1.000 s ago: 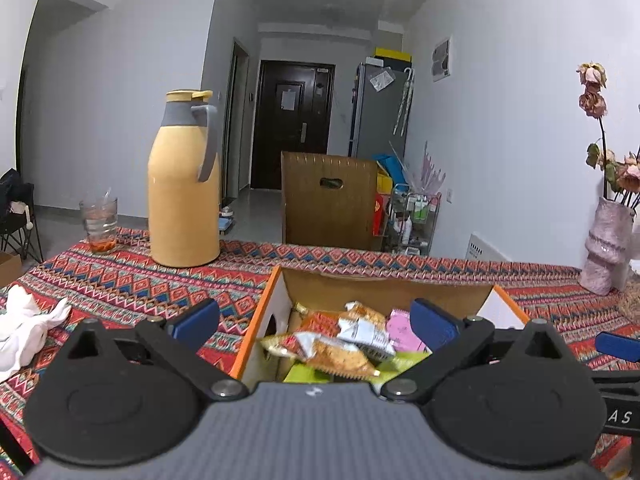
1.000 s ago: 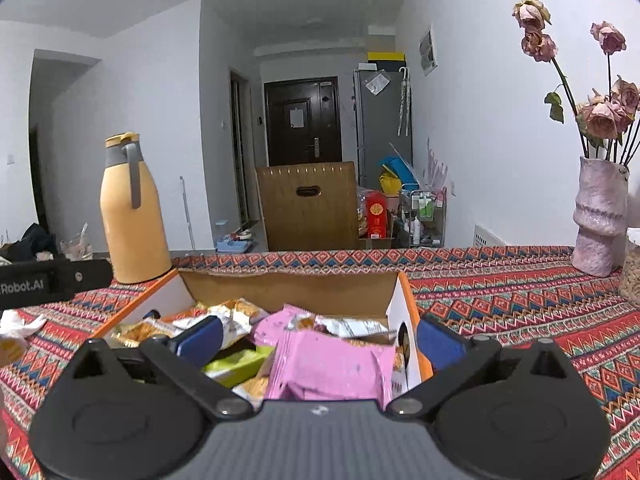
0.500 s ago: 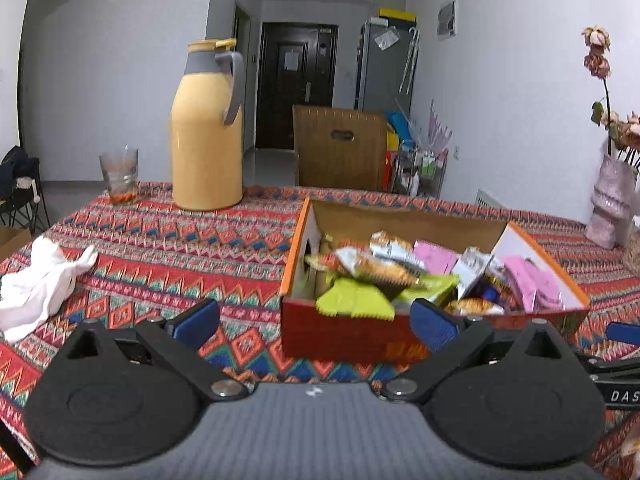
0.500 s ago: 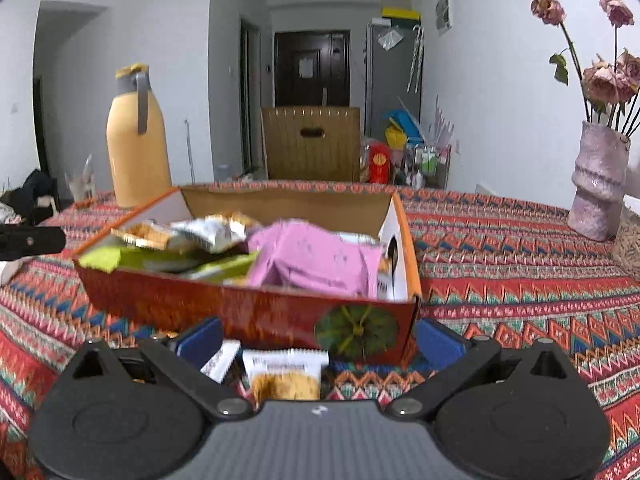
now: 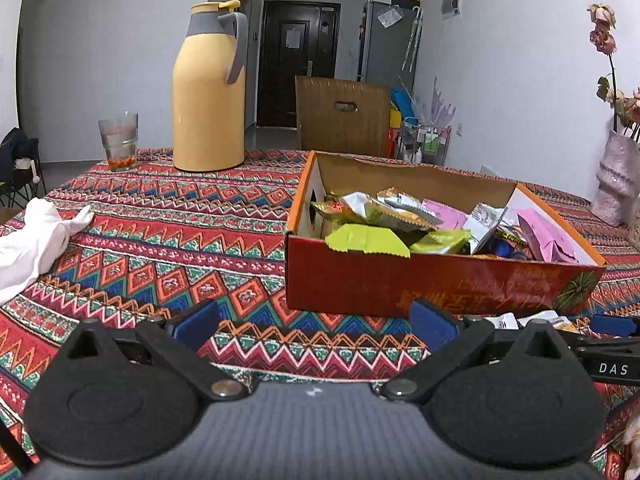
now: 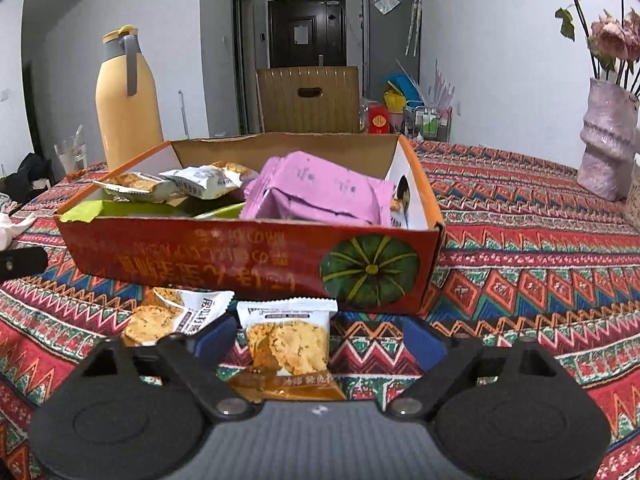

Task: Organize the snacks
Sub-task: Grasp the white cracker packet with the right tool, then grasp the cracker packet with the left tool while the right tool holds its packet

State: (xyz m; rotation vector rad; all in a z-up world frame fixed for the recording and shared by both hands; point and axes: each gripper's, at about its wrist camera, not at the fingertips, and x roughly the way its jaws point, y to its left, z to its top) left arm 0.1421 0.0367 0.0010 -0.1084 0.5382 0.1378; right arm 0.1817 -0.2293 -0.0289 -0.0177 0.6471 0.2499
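Snack packet: your clear-and-white wrapped cracker packet lies flat on the patterned red woven tablecloth, just in front of the box.
Second packet: another white cracker packet lies just left of it.
Box: the open orange-red cardboard box holds pink, green and silver snack packs.
Right gripper: your right gripper straddles the first packet; its jaws are closing, blue pads apart and not pressing on it.
Left gripper: your left gripper has jaws wide apart over bare cloth, near the box's left corner.
Far side: a tall yellow thermos jug and a glass tumbler stand behind.
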